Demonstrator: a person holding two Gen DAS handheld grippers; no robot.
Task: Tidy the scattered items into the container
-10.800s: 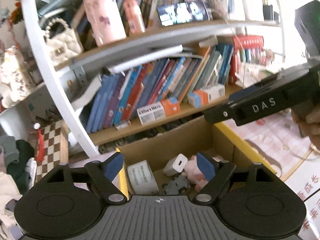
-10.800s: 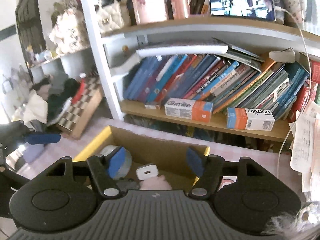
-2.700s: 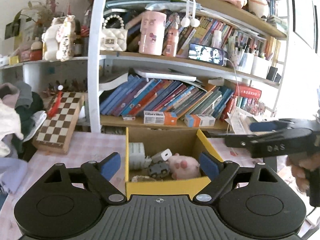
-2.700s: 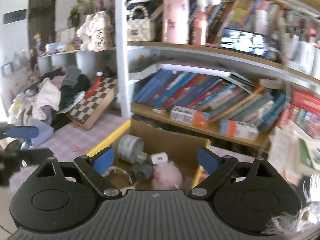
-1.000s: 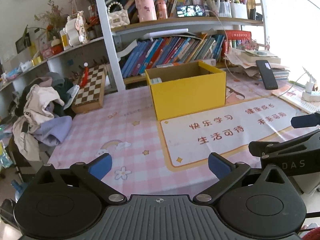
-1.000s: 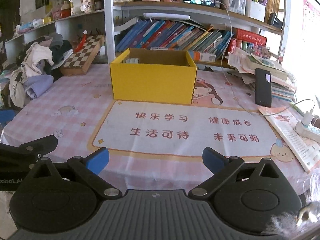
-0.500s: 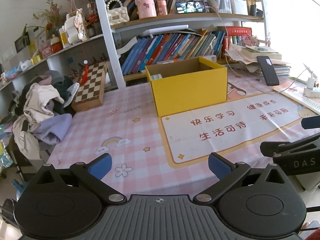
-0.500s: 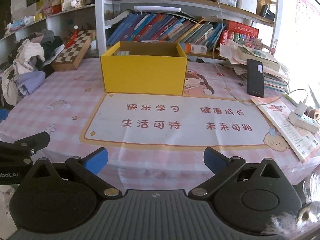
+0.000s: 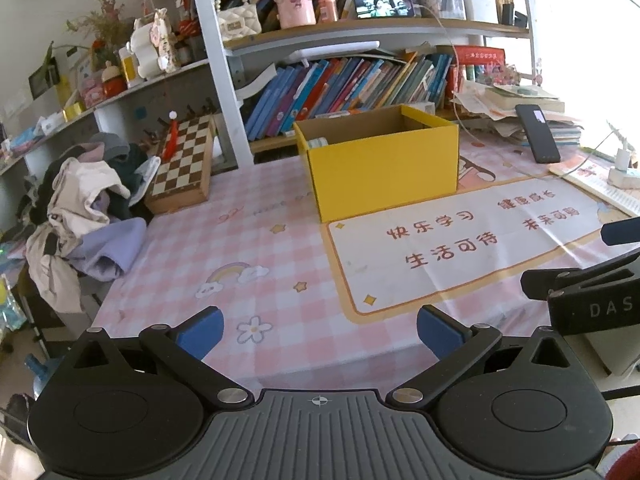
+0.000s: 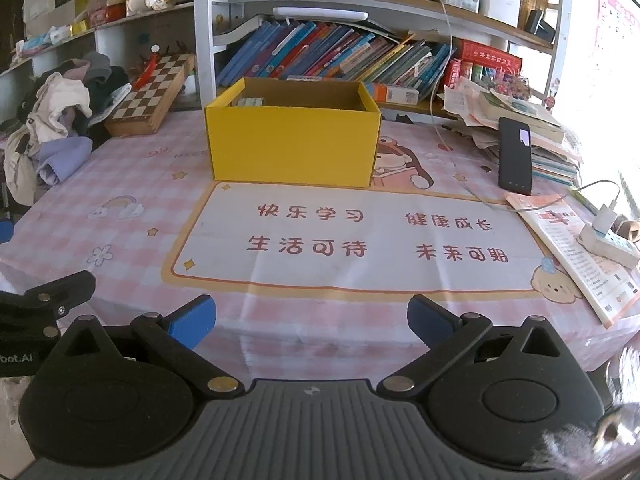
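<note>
A yellow cardboard box (image 9: 384, 168) (image 10: 292, 148) stands on the pink checked tablecloth at the far side of the table, in front of the bookshelf. Only the top of a roll inside it (image 9: 317, 143) (image 10: 248, 102) shows over its rim; the rest of its contents are hidden. My left gripper (image 9: 318, 330) hangs open and empty over the near table edge, well back from the box. My right gripper (image 10: 310, 320) is also open and empty, equally far back. Each gripper's black body shows at the side of the other's view.
A chessboard case (image 9: 182, 164) and a heap of clothes (image 9: 80, 208) lie at the left. A black phone (image 10: 515, 156), stacked papers, a booklet (image 10: 580, 252) and a white power strip (image 10: 608, 240) with cable sit at the right. The printed mat (image 10: 352, 236) lies in front of the box.
Both grippers have pulled back and up from inside the box to the near table edge over the last seconds. Since half a second ago the views have barely shifted.
</note>
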